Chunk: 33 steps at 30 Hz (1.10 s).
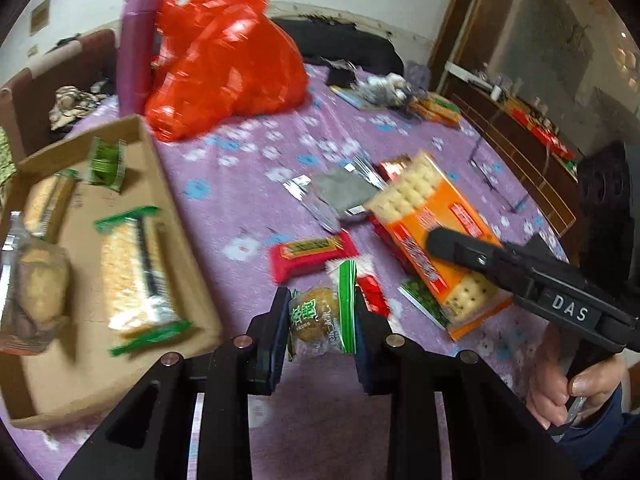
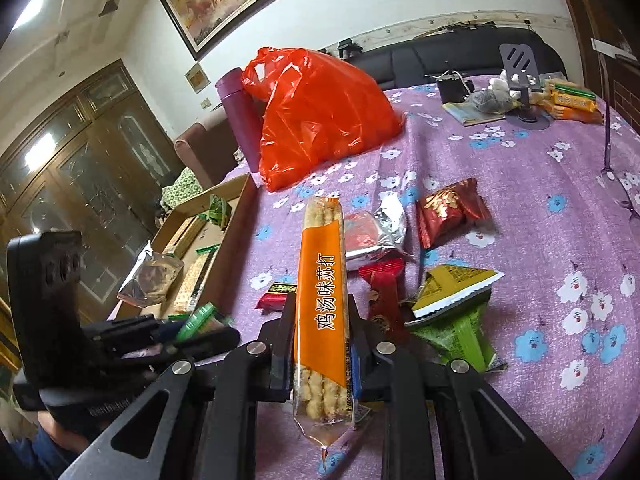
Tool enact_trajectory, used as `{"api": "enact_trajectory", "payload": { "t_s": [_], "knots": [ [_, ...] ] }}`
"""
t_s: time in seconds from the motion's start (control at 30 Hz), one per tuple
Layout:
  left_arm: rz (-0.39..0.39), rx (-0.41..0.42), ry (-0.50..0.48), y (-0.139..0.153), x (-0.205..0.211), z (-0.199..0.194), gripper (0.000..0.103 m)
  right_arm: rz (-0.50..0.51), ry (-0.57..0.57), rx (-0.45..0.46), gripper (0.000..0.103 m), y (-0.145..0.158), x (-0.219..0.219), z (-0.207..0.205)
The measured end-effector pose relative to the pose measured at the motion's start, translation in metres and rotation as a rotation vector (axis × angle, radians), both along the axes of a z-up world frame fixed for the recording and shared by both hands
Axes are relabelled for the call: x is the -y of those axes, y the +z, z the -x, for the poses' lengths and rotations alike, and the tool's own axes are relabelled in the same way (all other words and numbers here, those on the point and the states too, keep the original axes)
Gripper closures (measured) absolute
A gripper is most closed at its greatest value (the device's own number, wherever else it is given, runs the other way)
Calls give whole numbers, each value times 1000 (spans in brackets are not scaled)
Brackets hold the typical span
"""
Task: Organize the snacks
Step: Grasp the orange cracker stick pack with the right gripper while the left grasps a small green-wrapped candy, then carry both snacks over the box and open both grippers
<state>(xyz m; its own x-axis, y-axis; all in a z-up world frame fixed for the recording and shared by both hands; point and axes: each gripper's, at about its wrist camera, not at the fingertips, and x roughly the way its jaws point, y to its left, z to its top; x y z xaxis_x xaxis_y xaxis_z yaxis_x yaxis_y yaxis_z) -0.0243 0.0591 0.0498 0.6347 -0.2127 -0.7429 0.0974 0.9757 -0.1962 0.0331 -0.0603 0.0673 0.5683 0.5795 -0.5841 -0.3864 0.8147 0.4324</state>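
The shallow brown cardboard box [image 1: 168, 184] lies at the left edge of the purple flowered tablecloth [image 1: 240, 152], and its near right wall is the edge closest to the left gripper [image 1: 322, 320], which pinches a small clear-and-green wrapped round cake [image 1: 320, 320] between its pads, just beside that wall and above the cloth. Inside the box there are already two long cracker packs with green ends [image 1: 136, 272], a small green packet [image 1: 106, 164] and a clear bag with a bun [image 1: 36, 292]. Between the box and the loose snacks is a strip of bare cloth, so there is open room on that side. Right of the box the right gripper [image 2: 322, 344] is pressed on a long orange cracker pack [image 2: 322, 280], held on its edge above the pile (the left view shows its broad orange face [image 1: 432, 236] with the black fingers [image 1: 460, 248] across it). Beyond the box stand a red plastic bag [image 1: 224, 60] and a purple cylinder bottle [image 1: 138, 48], which close that far corner. Around the orange pack lie a red flat bar [image 1: 312, 256], a silver foil packet [image 1: 340, 192] and other wrappers. Only the right view shows the dark red foil pouch [image 2: 452, 212], the yellow-green triangular packets [image 2: 452, 288] and a black phone stand [image 2: 520, 64] far from the box.
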Motion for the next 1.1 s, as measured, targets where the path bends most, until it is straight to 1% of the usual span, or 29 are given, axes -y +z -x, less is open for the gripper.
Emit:
{"api": "enact_trajectory", "payload": {
  "t_s": [0.07, 0.13, 0.23, 0.27, 0.37, 0.47, 0.67, 0.8, 0.9, 1.0, 1.1],
  "knots": [
    [19, 19, 29, 7, -15, 3, 76, -29, 11, 10, 81, 3, 0, 1],
    [32, 35, 59, 12, -33, 5, 76, -54, 12, -3, 81, 2, -1, 1],
    [35, 58, 114, 17, -60, 9, 76, -104, 24, -58, 81, -2, -6, -1],
    [42, 61, 130, 17, -68, 10, 76, -105, 29, -68, 81, -2, -10, 0],
    [45, 71, 187, 16, -96, 15, 76, -90, 43, -82, 81, 3, -29, 4],
    [65, 71, 229, 12, -121, 20, 76, -111, 83, -89, 81, 15, -54, 7],
    [102, 74, 272, 4, -155, 25, 76, -103, 123, -94, 81, 28, -114, -5],
    [121, 59, 283, -4, -168, 25, 76, -106, 148, -125, 81, 23, -158, -21],
    [122, 46, 286, -11, -172, 23, 75, -91, 154, -145, 81, 12, -182, -31],
    [129, 38, 279, -17, -173, 22, 75, -65, 150, -156, 81, -1, -199, -41],
    [139, 38, 279, -19, -175, 21, 75, -81, 151, -202, 81, -15, -210, -53]
  ]
}}
